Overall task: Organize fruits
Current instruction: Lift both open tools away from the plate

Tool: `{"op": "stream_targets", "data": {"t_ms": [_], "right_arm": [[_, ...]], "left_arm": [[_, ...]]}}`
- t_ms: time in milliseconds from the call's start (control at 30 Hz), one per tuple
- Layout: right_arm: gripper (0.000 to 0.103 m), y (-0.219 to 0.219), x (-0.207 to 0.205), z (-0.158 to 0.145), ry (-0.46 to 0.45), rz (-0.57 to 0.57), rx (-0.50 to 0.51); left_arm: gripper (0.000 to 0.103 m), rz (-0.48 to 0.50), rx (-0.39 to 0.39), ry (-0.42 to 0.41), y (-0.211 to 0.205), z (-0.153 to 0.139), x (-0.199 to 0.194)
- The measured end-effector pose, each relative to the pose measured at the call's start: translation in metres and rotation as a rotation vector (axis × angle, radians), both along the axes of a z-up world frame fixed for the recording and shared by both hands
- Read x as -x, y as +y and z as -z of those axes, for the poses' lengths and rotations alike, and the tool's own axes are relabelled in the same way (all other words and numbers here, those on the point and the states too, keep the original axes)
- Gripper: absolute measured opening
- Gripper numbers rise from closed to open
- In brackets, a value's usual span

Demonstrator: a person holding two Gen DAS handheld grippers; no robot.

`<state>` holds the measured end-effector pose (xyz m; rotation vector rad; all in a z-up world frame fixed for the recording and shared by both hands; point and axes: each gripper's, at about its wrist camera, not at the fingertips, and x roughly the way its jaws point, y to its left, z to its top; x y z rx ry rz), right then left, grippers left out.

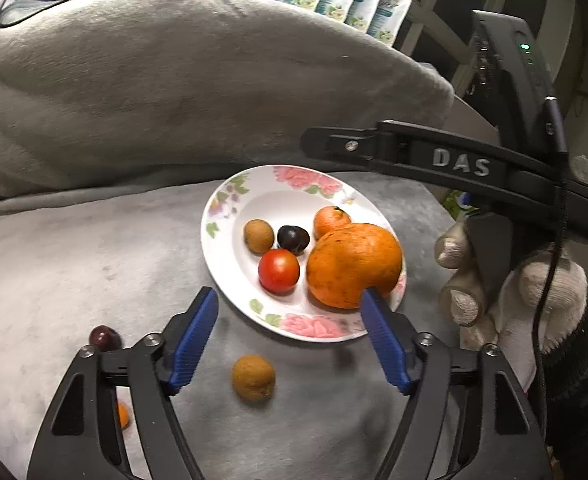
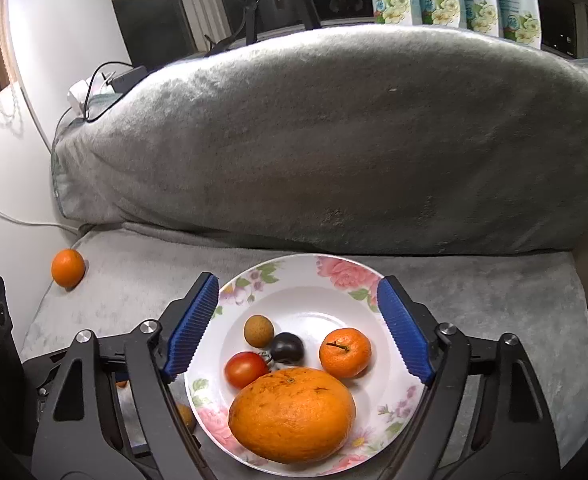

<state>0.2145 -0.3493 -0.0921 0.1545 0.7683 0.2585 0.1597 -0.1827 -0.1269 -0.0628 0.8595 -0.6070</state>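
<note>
Five fruits on plate [image 2: 306, 280], three loose, both tools [image 1: 290, 312] [image 2: 298, 312] wide, empty

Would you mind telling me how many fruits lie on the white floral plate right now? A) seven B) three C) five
C: the white floral plate holds a large orange, small mandarin, red tomato, dark plum and brown longan.

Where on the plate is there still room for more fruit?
The floral plate is bare along its far side, beyond the brown fruit, dark plum and small orange. Its near half is crowded by the big orange and tomato.
</note>
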Motion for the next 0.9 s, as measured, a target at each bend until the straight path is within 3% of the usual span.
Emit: {"op": "stream_targets", "data": {"t_ms": [67,900], "right_arm": [[0.093,-0.001,0.0,-0.001,0.0,0.011,-0.006],[0.093,0.011,0.039,-0.029,-0.096,0.033,0.0]], "left_arm": [[0.075,-0.008,0.003,0.006,0.002,0.001,-0.001],[0.075,-0.038,0.001,-0.105,0.032,-0.03,0.031]]}}
